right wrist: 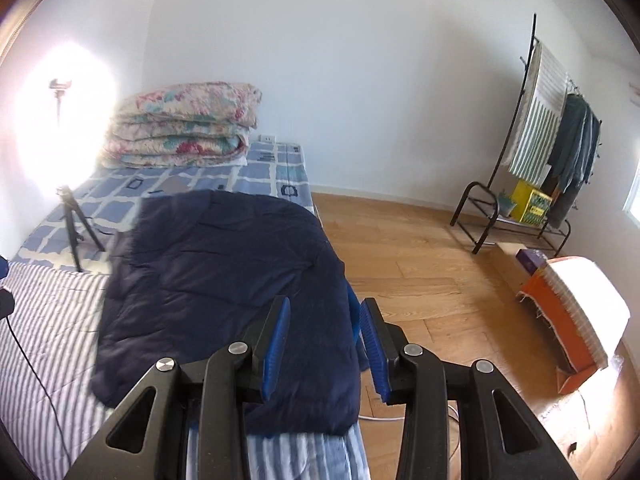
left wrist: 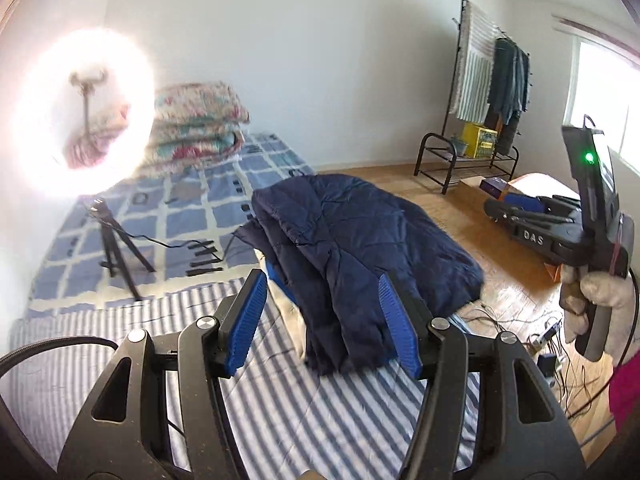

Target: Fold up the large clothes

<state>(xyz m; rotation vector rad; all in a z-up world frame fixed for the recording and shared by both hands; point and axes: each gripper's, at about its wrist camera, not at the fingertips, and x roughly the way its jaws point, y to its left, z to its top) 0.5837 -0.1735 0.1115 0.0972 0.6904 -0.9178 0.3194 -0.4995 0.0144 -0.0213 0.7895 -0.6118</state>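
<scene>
A navy quilted garment (left wrist: pixel 360 236) lies folded in a thick pile on the bed's right side, over the striped sheet (left wrist: pixel 280 400). In the left wrist view my left gripper (left wrist: pixel 323 280) hovers above its near edge, blue pads wide apart and nothing between them. The right wrist view shows the same garment (right wrist: pixel 224 280) from above its right edge. My right gripper (right wrist: pixel 326 306) stands open over that edge, a clear gap between its pads, holding nothing. A gloved hand (left wrist: pixel 596 288) holds the right gripper's handle at the right of the left wrist view.
A folded floral quilt (right wrist: pixel 184 128) sits at the bed's far end. A bright ring light on a tripod (left wrist: pixel 116 248) stands on the bed at the left. Over the wooden floor (right wrist: pixel 420 264) are a clothes rack (right wrist: pixel 552 152), an orange box (right wrist: pixel 560 320) and loose cables (left wrist: pixel 552 332).
</scene>
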